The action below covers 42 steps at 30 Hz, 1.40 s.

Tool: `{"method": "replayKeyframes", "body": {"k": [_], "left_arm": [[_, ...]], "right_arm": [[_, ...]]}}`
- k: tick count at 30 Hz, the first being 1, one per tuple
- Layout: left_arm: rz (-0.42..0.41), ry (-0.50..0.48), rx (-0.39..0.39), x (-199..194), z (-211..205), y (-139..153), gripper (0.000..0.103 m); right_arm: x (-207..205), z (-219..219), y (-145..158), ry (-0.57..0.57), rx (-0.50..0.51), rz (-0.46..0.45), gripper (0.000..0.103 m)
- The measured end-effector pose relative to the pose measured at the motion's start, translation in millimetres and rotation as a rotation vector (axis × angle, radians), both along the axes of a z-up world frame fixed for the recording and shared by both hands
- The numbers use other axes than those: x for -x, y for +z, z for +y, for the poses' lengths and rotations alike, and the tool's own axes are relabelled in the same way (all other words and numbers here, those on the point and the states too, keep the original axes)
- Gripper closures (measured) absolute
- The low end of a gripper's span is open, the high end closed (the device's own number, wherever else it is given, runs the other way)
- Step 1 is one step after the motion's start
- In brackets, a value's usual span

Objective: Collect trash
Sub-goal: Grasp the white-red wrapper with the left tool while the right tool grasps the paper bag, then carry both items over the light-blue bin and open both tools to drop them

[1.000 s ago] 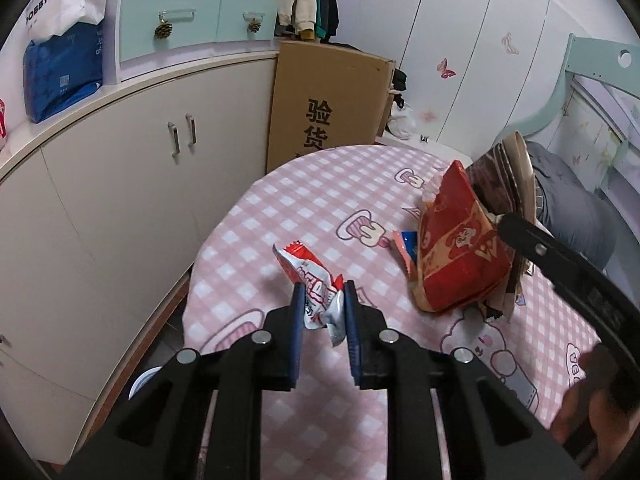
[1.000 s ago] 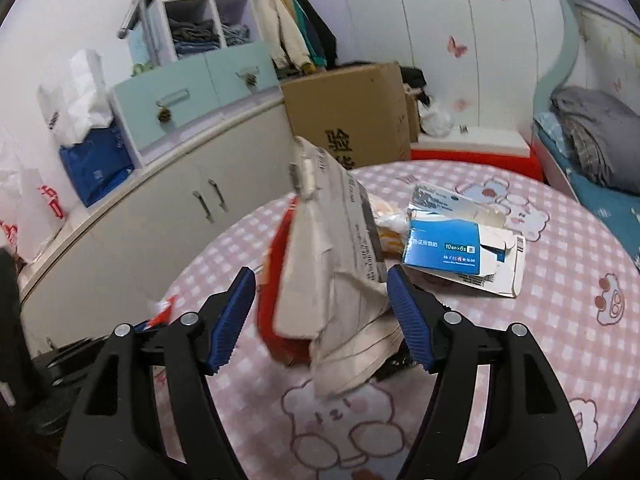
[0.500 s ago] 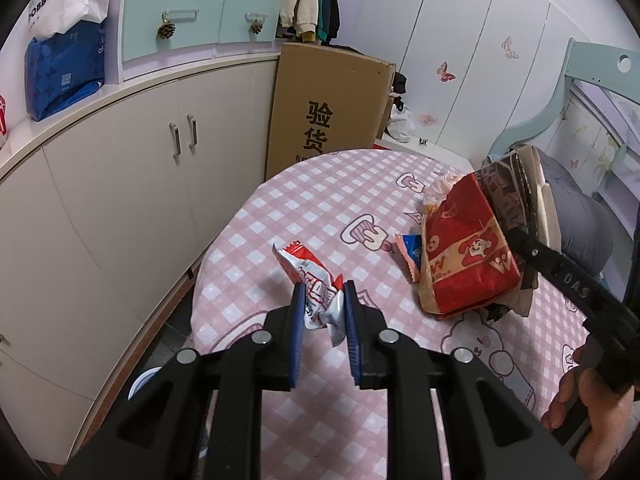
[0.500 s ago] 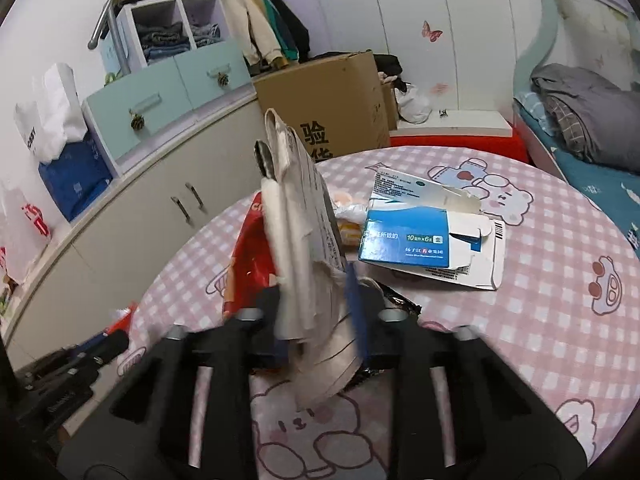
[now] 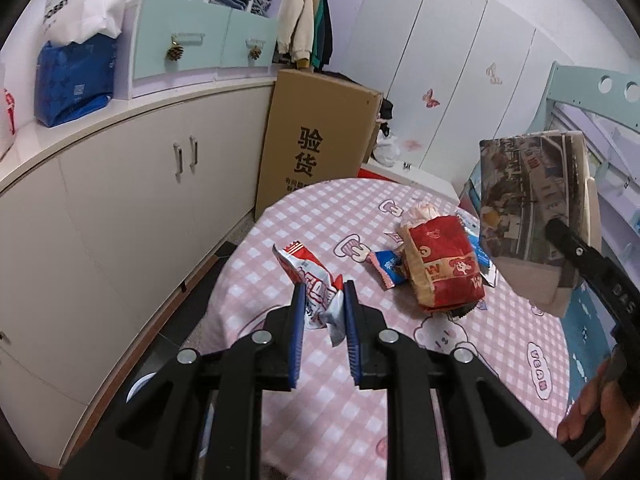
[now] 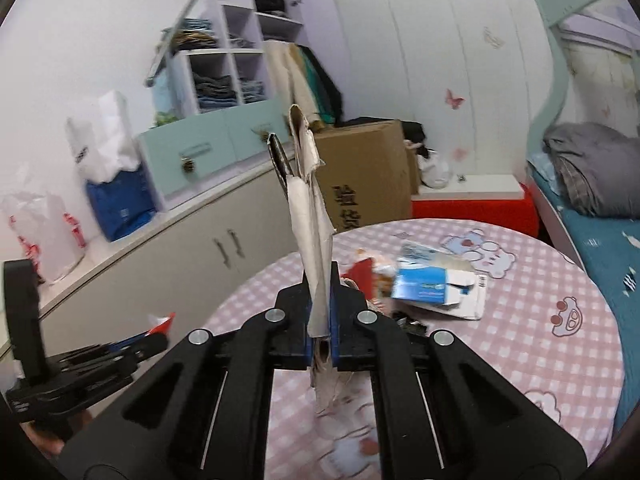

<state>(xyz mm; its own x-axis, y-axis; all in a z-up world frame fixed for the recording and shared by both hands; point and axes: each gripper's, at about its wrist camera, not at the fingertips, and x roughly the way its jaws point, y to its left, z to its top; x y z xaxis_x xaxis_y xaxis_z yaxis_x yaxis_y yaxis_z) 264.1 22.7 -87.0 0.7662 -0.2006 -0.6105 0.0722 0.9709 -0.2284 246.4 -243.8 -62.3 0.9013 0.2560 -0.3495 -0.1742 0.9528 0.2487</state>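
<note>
Red-and-silver wrapper sits clamped between the blue pads of my left gripper, held above the pink checked tablecloth. My right gripper is pressed together on a flattened piece of cardboard, lifted clear of the table and standing on edge. On the cloth lie a red snack bag with a partly readable "W", a small blue wrapper and a blue-and-white box. The brown carton beyond reads "验货"; a white bag shows "OBBY".
</note>
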Motion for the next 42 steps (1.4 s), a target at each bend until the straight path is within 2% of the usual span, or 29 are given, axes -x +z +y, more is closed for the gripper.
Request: {"method": "replayKeyframes", "body": {"k": [6,11,19,25,29,31,33,35,39,42], "left_arm": [[-0.007,0.045,-0.004,31,36,-2,0.085],[0.036,0.133,-0.012,52,84,-21,0.085],[0.195,0.273,0.000,63,165,-83,0.085],[0.328,0.328,0.022,55,205,-140,0.085],[0.378,0.331,0.038,42,217,-162,0.084],[0.405,0.338,0.049,35,222,-172,0.081],[0.451,0.335,0.069,28,228,-185,0.058],[0.467,0.362,0.095,24,236,-195,0.046],[0.496,0.383,0.120,27,242,-207,0.044],[0.499,0.392,0.103,27,241,-208,0.043]], "right_arm": [[22,60,-6,0.175,-0.014,0.030,0.097],[29,134,-29,0.321,0.006,0.088,0.097],[30,238,-89,0.498,0.053,0.223,0.097],[18,287,-140,0.537,0.117,0.321,0.097],[12,306,-163,0.531,0.163,0.348,0.097],[7,311,-170,0.524,0.167,0.359,0.097],[3,312,-175,0.519,0.167,0.367,0.097],[-1,315,-180,0.515,0.172,0.379,0.097],[-6,320,-189,0.515,0.175,0.398,0.097],[-7,325,-195,0.521,0.178,0.412,0.097]]}}
